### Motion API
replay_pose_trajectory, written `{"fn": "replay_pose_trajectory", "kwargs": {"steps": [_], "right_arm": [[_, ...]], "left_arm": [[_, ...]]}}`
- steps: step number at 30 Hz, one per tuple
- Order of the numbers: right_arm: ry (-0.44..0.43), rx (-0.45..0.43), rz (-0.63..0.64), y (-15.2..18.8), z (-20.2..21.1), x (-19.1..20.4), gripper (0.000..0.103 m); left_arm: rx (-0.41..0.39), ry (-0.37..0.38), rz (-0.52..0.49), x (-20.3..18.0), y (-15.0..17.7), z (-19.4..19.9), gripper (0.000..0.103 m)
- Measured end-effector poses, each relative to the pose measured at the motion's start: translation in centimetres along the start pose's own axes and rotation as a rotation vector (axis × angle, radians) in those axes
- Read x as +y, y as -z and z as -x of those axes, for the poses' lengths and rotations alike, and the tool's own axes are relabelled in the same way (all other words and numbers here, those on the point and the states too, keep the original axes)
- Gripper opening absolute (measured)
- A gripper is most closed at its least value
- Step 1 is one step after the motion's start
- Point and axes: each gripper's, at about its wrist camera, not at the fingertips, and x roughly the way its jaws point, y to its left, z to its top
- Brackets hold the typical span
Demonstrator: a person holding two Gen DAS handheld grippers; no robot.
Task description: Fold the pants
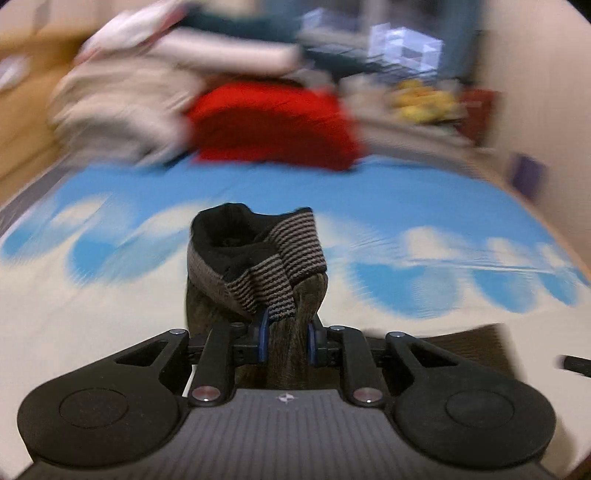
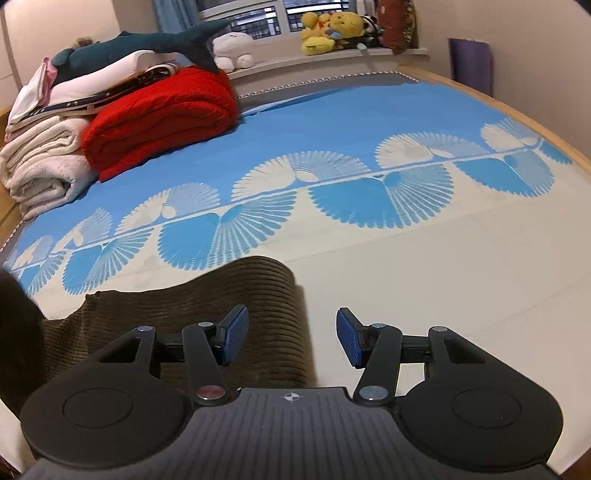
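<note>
In the left wrist view my left gripper (image 1: 286, 334) is shut on a bunched part of the brown corduroy pants (image 1: 295, 354). The grey-and-black striped ribbed band (image 1: 284, 254) stands up in front of the blue pads, held off the bed. In the right wrist view the rest of the pants (image 2: 207, 306) lies flat on the cream part of the bed sheet (image 2: 424, 266), its right edge folded over. My right gripper (image 2: 291, 338) stands open just above that right edge, the left pad over the fabric and the right pad over bare sheet. Nothing is between its pads.
A red folded blanket (image 2: 162, 110) and a stack of cream and white bedding (image 2: 44, 162) sit at the bed's far left, with a dark plush shark (image 2: 147, 44) on top. Yellow plush toys (image 2: 328, 31) line the window sill. A purple roll (image 2: 471, 62) leans against the right wall.
</note>
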Motion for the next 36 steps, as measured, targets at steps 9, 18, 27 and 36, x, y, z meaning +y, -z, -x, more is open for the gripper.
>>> {"fn": "replay_pose_trajectory", "kwargs": {"steps": [9,18,27,36], "right_arm": [[-0.036,-0.005,-0.182,0.2,1.2,-5.4,0.055],[-0.171,0.126,-0.234,0.5,-1.3,-4.8,0.059],[-0.079,0.317,-0.077,1.2,-6.7,1.0,0.059],[-0.112,0.081,-0.027,-0.6,-0.7,1.2,0.006]], "left_arm": [[0.117,0.549,-0.406,-19.9,5.2,-0.8,0.044],[0.356,0.263,-0.133,-10.4,3.5,-8.2,0.047],[0.426,0.139,-0.063,-3.3,3.4,-8.8,0.045],[0.426,0.156,-0.069,-1.7,3.9,-6.8,0.045]]}}
